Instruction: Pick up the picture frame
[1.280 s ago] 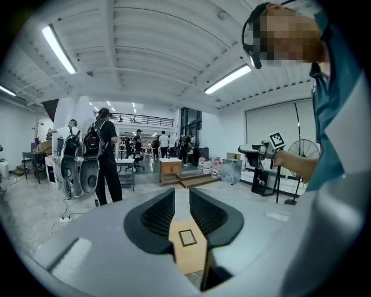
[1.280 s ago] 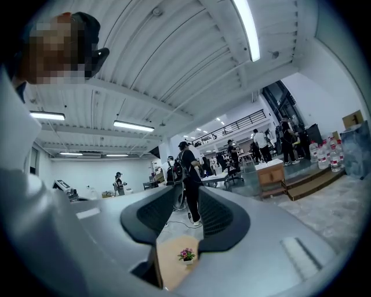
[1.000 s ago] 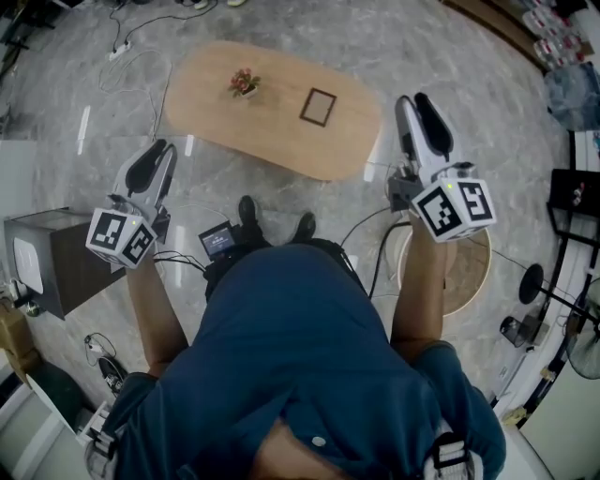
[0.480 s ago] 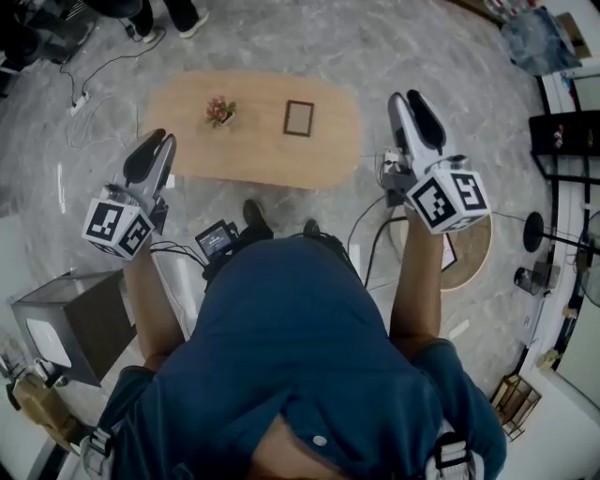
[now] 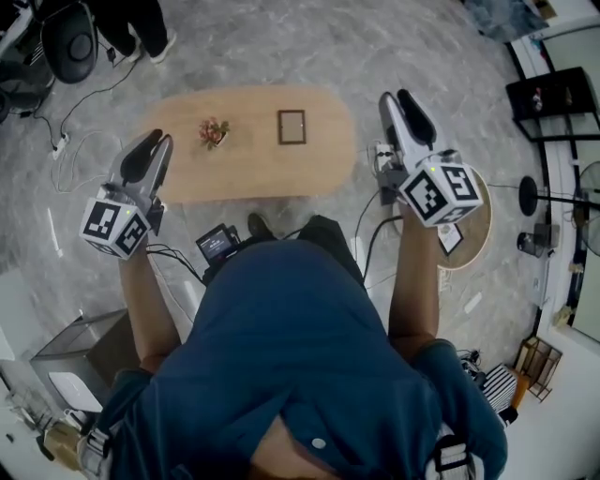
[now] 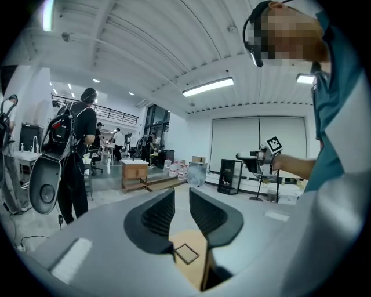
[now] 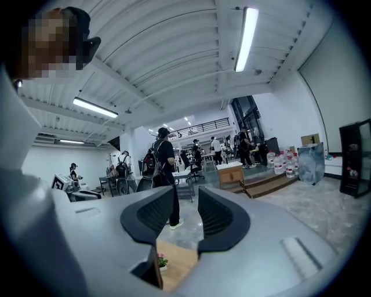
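Observation:
A small dark-rimmed picture frame (image 5: 292, 127) lies flat on the oval wooden table (image 5: 187, 173), right of centre. In the left gripper view the picture frame (image 6: 186, 253) shows low between the jaws on the table (image 6: 194, 272). My left gripper (image 5: 151, 153) is held in the air before the table's left end, open and holding nothing. My right gripper (image 5: 397, 102) hovers off the table's right end, open and also holding nothing. Both are well short of the frame. The left gripper (image 6: 181, 198) and right gripper (image 7: 185, 200) each show a narrow gap between their jaws.
A small potted flower (image 5: 213, 132) stands on the table left of the frame, and the flower (image 7: 160, 261) shows in the right gripper view. A round side table (image 5: 476, 246) sits under my right arm. Cables (image 5: 66, 141) trail on the floor at left. A person (image 5: 131, 28) stands beyond the table.
The head view has swung round: the table now lies level and more centred ahead. Both grippers have kept their raised pose and stay open.

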Action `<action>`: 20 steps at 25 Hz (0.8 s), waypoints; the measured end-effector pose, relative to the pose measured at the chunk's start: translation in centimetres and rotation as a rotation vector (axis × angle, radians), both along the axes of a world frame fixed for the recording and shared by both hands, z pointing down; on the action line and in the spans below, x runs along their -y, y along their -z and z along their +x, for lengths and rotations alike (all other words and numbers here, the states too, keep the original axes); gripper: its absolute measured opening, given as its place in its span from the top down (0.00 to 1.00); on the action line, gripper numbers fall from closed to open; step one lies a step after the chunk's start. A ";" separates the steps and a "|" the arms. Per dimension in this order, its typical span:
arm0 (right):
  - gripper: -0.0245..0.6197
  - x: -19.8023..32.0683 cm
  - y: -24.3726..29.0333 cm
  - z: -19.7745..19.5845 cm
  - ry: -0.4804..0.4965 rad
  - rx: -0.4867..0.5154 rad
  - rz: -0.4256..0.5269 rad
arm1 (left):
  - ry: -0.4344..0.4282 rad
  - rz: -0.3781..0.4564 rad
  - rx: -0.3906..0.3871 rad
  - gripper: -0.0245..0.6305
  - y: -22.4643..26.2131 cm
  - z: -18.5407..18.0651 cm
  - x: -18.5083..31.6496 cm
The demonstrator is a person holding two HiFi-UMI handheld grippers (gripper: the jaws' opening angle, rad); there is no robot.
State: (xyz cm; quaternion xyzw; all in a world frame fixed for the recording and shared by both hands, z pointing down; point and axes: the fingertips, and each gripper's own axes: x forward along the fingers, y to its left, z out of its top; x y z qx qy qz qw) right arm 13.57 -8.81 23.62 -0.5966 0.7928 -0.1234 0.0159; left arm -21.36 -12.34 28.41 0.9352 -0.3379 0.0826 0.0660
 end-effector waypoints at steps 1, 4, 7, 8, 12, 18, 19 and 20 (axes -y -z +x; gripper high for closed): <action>0.79 0.2 -0.3 -0.2 -0.004 -0.001 -0.009 | -0.004 -0.005 -0.006 0.85 -0.2 -0.1 0.3; 0.79 1.3 -1.4 -0.5 -0.008 -0.005 -0.037 | -0.012 -0.024 -0.012 0.85 -0.9 -0.3 1.1; 0.79 2.8 -2.4 -0.3 -0.001 -0.003 -0.053 | -0.010 -0.043 -0.002 0.85 -1.7 -0.1 1.8; 0.79 3.3 -2.8 -0.2 0.003 0.000 -0.059 | -0.007 -0.048 0.000 0.85 -1.8 0.0 2.1; 0.79 6.2 -4.8 0.4 0.020 0.024 -0.085 | 0.022 -0.053 0.014 0.85 -1.9 0.2 3.7; 0.79 10.1 -7.0 0.7 0.058 0.039 -0.125 | 0.058 -0.064 0.035 0.85 -1.6 0.5 5.6; 0.78 10.9 -7.5 0.8 0.063 0.042 -0.136 | 0.065 -0.069 0.036 0.85 -1.8 0.6 6.1; 0.78 11.6 -8.2 0.9 0.068 0.044 -0.149 | 0.072 -0.076 0.037 0.85 -2.0 0.8 6.5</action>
